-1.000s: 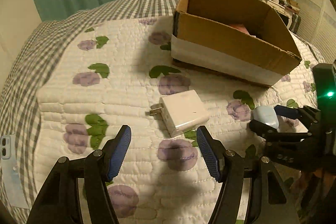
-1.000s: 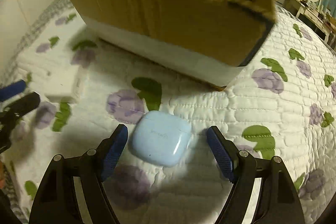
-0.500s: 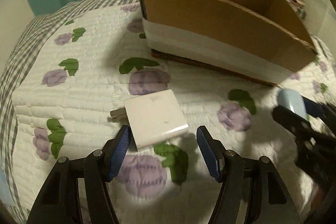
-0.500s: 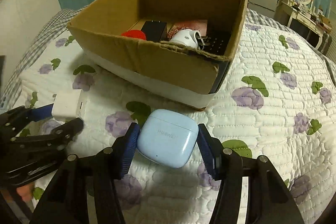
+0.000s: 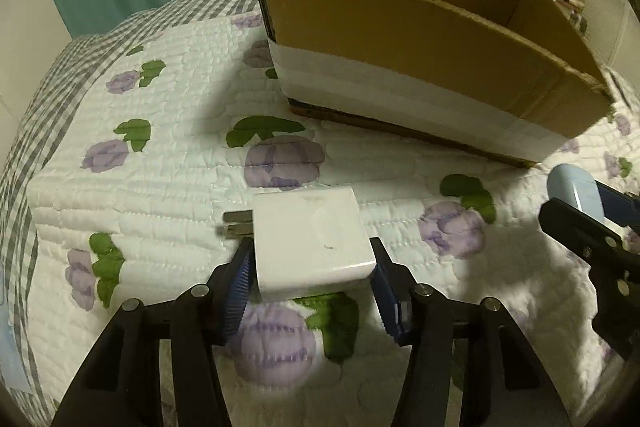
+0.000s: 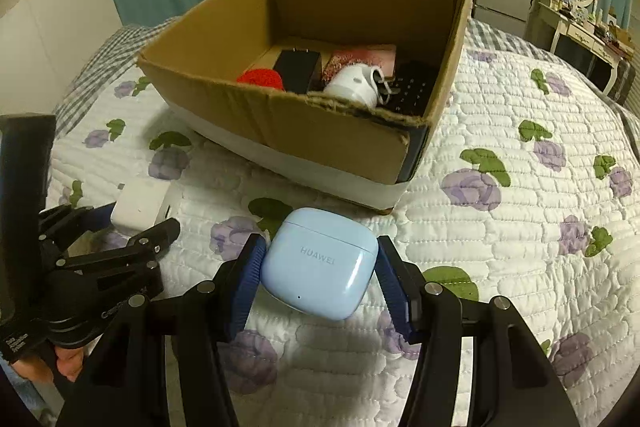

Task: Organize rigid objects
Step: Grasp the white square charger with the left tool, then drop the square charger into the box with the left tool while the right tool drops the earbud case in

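Both picks are now made. A second ago my jaws stood wide around each item. Now my left gripper (image 5: 312, 279) is closing on the white charger (image 5: 310, 237), which rests on the quilt (image 5: 160, 187). My right gripper (image 6: 318, 277) clamps the blue earbud case (image 6: 320, 263), lifted clear. Next I judge: both into the cardboard box (image 6: 280, 119).

White charger (image 5: 308, 239), pale blue earbud case (image 6: 320, 263), brown box (image 6: 304, 131), white quilt (image 6: 500, 227) with purple flowers.
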Demonstrator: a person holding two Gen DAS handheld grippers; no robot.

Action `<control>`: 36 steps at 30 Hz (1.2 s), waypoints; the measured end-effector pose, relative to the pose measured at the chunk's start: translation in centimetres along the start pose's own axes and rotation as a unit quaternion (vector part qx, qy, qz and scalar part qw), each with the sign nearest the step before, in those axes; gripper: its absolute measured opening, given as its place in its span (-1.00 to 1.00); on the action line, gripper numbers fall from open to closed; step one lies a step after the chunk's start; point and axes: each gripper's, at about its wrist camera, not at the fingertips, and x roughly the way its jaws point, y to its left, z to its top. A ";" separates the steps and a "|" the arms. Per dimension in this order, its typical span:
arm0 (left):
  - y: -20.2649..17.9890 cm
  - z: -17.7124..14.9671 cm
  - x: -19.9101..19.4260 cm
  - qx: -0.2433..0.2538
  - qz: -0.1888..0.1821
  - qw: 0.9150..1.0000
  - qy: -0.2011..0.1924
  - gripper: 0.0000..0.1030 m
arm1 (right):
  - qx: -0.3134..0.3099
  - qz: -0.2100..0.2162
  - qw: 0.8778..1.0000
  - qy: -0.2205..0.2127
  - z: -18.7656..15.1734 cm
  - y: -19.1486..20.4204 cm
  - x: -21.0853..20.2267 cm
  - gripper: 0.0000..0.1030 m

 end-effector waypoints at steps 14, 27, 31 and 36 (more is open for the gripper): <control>0.9 2.0 -9.5 0.009 -0.051 0.994 -0.092 -0.02 | 0.022 -0.005 0.997 -0.070 0.9 -0.2 -8.0 0.08; -1.0 10.7 -14.1 0.042 -0.075 0.979 -0.183 -0.02 | -0.007 0.001 0.990 -0.144 8.4 -1.2 -12.8 0.08; -1.7 14.0 -12.0 0.052 -0.083 0.977 -0.192 -0.02 | -0.012 0.008 0.986 -0.167 11.8 -2.0 -12.4 0.08; -2.7 17.3 -8.0 0.067 -0.086 0.977 -0.184 -0.02 | -0.003 0.012 0.984 -0.177 15.1 -3.4 -10.2 0.08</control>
